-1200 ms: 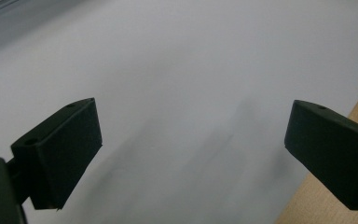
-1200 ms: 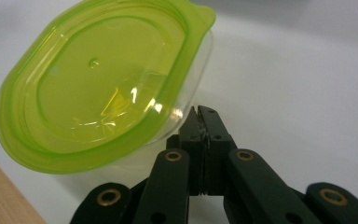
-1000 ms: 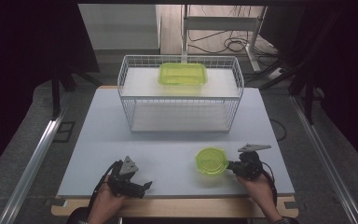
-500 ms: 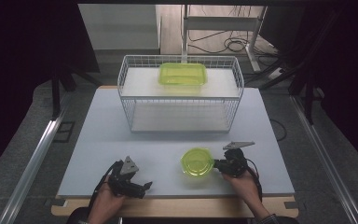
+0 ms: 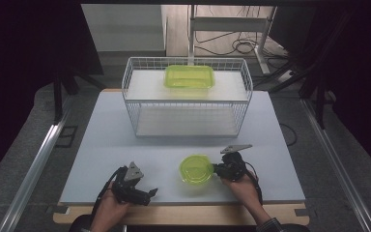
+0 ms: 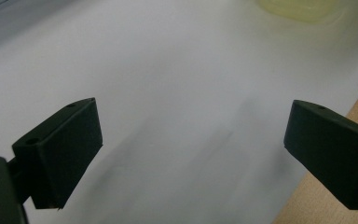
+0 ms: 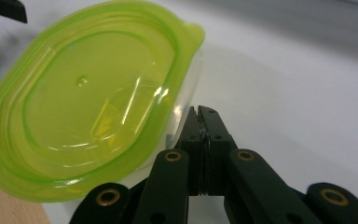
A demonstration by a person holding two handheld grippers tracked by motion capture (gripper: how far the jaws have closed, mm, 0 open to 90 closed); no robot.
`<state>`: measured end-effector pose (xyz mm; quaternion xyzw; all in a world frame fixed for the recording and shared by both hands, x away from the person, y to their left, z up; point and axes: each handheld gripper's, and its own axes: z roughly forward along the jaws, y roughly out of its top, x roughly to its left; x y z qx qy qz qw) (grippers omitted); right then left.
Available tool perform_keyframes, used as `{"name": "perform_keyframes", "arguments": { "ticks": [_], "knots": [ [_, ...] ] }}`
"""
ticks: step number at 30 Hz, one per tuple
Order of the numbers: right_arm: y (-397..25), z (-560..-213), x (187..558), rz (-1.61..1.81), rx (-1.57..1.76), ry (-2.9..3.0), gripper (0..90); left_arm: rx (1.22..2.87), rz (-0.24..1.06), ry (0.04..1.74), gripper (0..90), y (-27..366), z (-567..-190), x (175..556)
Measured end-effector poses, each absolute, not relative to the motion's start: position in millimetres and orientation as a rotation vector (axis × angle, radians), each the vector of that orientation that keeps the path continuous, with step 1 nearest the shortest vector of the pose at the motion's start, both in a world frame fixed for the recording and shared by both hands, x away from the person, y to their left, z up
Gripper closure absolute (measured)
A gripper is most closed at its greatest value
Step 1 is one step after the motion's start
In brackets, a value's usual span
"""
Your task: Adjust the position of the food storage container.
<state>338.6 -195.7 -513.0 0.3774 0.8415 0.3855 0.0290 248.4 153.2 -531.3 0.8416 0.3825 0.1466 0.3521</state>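
Green round container (image 5: 196, 169) w/ R hand-held gripper (image 5: 217, 168) jaws together beside it, contact unclear; L hand-held gripper (image 5: 150, 194) apart.

Dim room, lit table.
You've got a white table (image 5: 125, 125) on grey floor (image 5: 24, 145), cables (image 5: 236, 46) behind, dark surroundings either side.

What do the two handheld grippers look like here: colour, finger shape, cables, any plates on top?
Both are black. The left gripper has a small grey three-cornered plate on top and a black cable trailing back; its fingers are blocky flat pads. The right gripper carries a larger grey plate, with a black cable looping past the hand; its fingers are slim, on linkage bars with brass-coloured rivets. A dark cuff shows at the right wrist.
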Motion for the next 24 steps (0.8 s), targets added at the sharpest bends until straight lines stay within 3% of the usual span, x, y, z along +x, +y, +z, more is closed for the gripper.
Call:
{"name": "perform_keyframes", "arguments": {
  "ticks": [7, 19, 24],
  "knots": [
    [-211.5, -503.7, 339.5, 1.16, 1.151, 2.532, 83.4, 2.178, 0.381, 0.986, 4.1, 153.2, -531.3, 248.3],
    [-229.0, -489.1, 318.7, 1.123, 1.007, 2.462, 61.8, 2.171, 0.374, 0.981, 4.2, 154.8, -531.8, 248.9],
    [-235.9, -486.6, 315.0, 1.167, 1.01, 2.433, 39.4, 2.169, 0.385, 0.979, 4.2, 155.7, -531.6, 248.8]
  ]
}}
